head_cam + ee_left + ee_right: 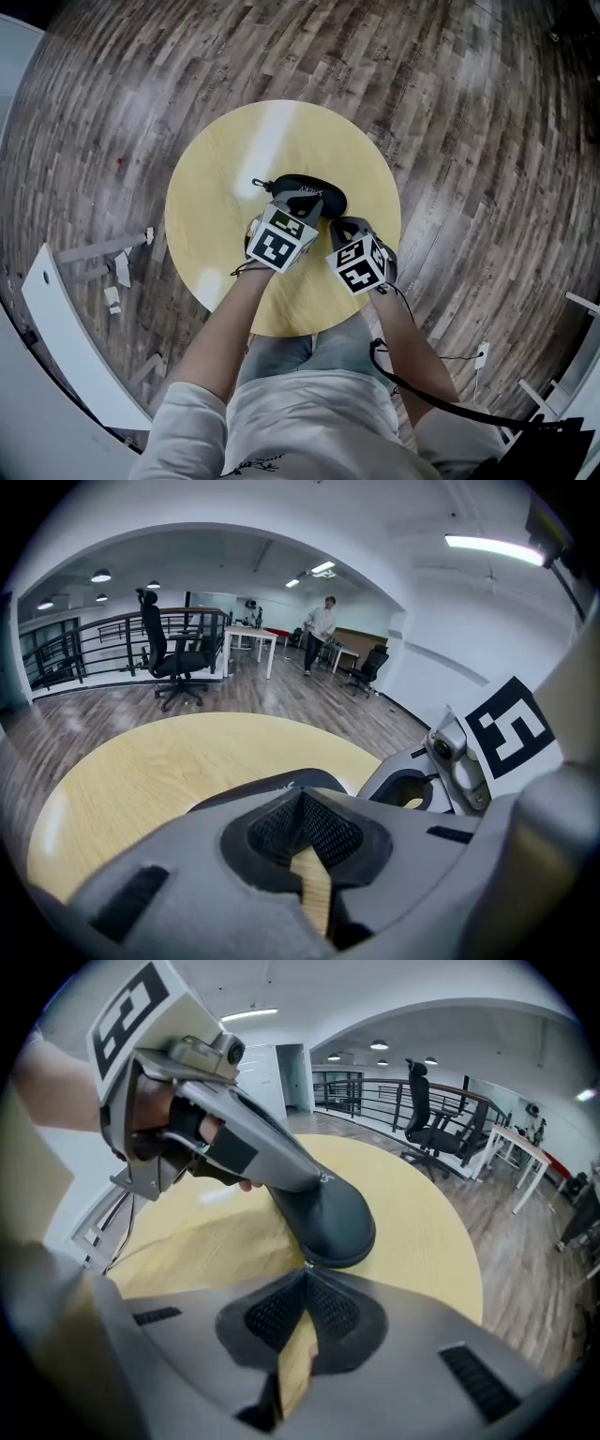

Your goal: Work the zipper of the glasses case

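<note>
The black glasses case (pixel 309 190) lies on the round tabletop (pixel 216 216), its near half hidden under both marker cubes in the head view. The left tool (pixel 300 797) has its jaws together, with its tip resting on the case's lid. The right tool (pixel 305 1269) is pinched shut at the rim on a silvery zipper pull (pixel 305 1261) that is barely discernible.
</note>
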### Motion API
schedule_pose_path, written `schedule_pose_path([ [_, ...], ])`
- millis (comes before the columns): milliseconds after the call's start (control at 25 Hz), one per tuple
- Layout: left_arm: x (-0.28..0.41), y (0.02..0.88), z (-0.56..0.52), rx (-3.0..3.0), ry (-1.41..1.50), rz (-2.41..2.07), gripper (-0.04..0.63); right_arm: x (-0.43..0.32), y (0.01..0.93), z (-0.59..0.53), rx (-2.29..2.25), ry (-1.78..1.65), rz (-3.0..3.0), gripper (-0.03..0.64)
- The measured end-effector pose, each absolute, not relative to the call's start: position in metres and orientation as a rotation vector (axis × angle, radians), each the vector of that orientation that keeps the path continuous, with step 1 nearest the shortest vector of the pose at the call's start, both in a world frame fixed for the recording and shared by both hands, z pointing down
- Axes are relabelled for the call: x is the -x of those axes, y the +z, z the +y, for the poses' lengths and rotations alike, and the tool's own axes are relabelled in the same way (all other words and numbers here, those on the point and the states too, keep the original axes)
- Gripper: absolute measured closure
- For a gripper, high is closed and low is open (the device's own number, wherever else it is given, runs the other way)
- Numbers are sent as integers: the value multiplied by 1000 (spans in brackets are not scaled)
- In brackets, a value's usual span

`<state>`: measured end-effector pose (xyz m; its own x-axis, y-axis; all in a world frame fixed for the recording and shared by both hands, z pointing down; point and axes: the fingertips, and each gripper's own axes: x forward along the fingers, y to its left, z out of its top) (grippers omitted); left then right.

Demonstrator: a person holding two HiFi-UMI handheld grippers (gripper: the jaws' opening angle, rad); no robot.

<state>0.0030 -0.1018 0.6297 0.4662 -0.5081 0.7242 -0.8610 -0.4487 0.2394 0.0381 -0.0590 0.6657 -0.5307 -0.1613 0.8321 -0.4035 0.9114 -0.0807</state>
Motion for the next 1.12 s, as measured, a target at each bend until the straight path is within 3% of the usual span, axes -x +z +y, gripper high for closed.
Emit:
schedule_pose_path([
  [440,2,627,-106,-2133,674,-1132,586,-73,651,-61,-626,466,-2216,615],
  [640,16,536,-80,-2239,493,-1340,588,-74,551,-56,-661,409,-2409,615],
  [840,26,428,2,-2238,332,-1574,588,-29,438,-13,-534,426,-2635,615],
  [1120,69,385,70,-2018,142,-1905,588,20,375,45,-388,585,-2785,616],
])
